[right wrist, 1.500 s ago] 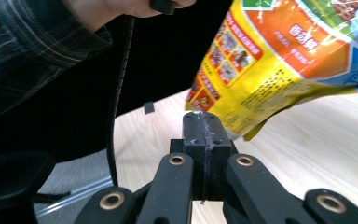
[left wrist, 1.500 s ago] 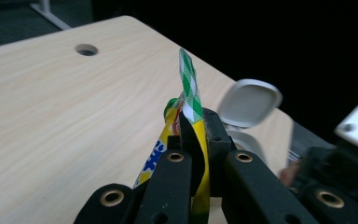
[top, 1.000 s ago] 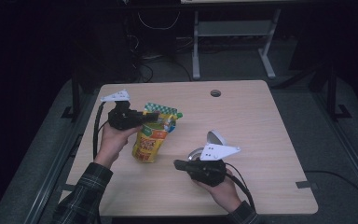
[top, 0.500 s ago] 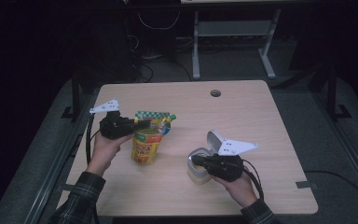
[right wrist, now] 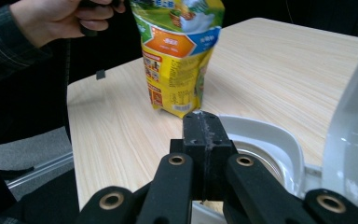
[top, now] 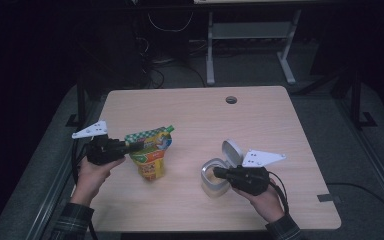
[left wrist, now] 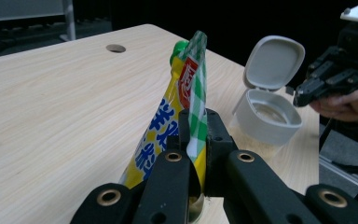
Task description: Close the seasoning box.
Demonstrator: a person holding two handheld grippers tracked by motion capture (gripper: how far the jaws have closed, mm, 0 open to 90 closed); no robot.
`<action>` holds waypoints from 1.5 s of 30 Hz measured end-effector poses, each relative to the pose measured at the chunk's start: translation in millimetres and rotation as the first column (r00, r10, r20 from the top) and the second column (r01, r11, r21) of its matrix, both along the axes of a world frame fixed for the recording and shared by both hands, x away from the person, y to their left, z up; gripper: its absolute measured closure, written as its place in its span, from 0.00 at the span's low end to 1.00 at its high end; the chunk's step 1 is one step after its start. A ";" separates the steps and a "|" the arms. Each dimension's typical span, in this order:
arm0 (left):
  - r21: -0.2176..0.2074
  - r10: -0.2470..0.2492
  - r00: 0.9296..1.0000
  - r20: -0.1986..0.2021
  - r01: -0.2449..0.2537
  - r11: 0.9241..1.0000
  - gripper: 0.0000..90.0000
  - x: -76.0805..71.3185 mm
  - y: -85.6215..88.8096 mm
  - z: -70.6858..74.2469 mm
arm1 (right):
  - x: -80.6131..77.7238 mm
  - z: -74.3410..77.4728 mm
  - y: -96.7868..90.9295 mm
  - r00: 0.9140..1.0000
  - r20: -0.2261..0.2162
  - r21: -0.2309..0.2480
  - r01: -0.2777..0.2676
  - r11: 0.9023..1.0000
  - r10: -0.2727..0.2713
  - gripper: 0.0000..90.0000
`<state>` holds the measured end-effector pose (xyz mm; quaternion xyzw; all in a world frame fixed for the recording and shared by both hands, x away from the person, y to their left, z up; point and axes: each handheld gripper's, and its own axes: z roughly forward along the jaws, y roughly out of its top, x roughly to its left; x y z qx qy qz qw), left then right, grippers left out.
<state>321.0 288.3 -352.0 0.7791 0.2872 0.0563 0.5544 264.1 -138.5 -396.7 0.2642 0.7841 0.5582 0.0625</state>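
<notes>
The left claw [left wrist: 196, 154] is closed tight on the top edge of a yellow and green bag [left wrist: 177, 116]. The bag hangs down in front of the claw, and its bottom sits on the wooden table [left wrist: 51, 107]. The bag has a green cap near its top. From above, the left claw [top: 130, 147] pinches the bag [top: 150, 152] at its top left corner.

The right claw [right wrist: 203, 135] is closed on the rim of a small white tub [right wrist: 270, 140]. The tub's lid stands open at the right of that claw. Past the right claw, the bag [right wrist: 179, 51] stands on the table. From above, the right claw [top: 219, 173] grips the near side of the tub [top: 215, 177]. The tub is to the right of the bag, a little apart from it.
</notes>
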 end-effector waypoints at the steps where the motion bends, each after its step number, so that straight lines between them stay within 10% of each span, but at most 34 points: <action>1: 0.000 0.000 1.000 0.000 0.000 1.000 0.98 0.0 0.0 0.0 | 0.0 0.0 0.0 1.000 0.000 0.000 0.000 1.000 0.000 1.00; 18: -0.008 0.039 0.999 0.004 -0.039 0.999 0.93 -29.7 28.3 -17.2 | -4.3 0.3 -15.9 1.000 -0.002 -0.011 0.017 1.000 -0.017 1.00; 45: 0.183 0.118 0.993 -0.029 -0.110 0.977 0.20 -72.5 38.8 -72.7 | -19.0 -2.4 -81.2 0.990 -0.002 -0.043 0.140 0.989 -0.140 1.00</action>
